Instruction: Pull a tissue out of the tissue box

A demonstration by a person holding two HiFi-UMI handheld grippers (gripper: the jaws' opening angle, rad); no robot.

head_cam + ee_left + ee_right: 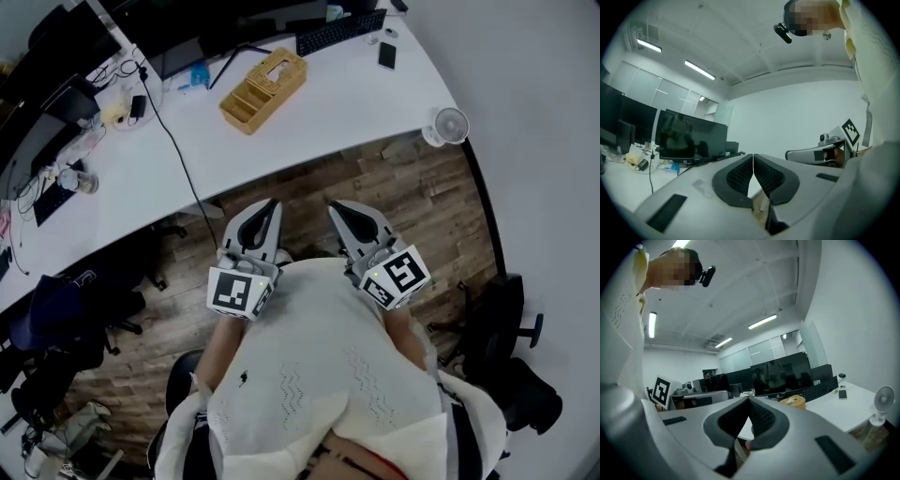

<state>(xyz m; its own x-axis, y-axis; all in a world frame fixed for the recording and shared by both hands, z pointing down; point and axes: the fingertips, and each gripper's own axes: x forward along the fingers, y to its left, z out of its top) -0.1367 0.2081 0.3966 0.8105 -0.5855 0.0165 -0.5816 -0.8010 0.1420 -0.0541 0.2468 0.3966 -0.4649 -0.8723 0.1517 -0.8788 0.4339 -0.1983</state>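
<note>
A yellow wicker tissue box (263, 90) with a slot in its lid stands on the far part of the curved white desk (309, 122); in the right gripper view the tissue box (794, 401) shows small, beyond the jaws. My left gripper (268, 210) and right gripper (340, 210) are held side by side close to the body, over the wooden floor, well short of the desk. Both are shut with nothing between the pads. The left gripper (753, 155) points level at a dark monitor; the right gripper (749, 399) points toward the desk.
On the desk lie a black keyboard (339, 31), a phone (387, 54), a small white fan (448, 127) at the right end and a black cable (178, 155). Monitors line the far edge. Office chairs stand at the left (66, 319) and right (506, 328).
</note>
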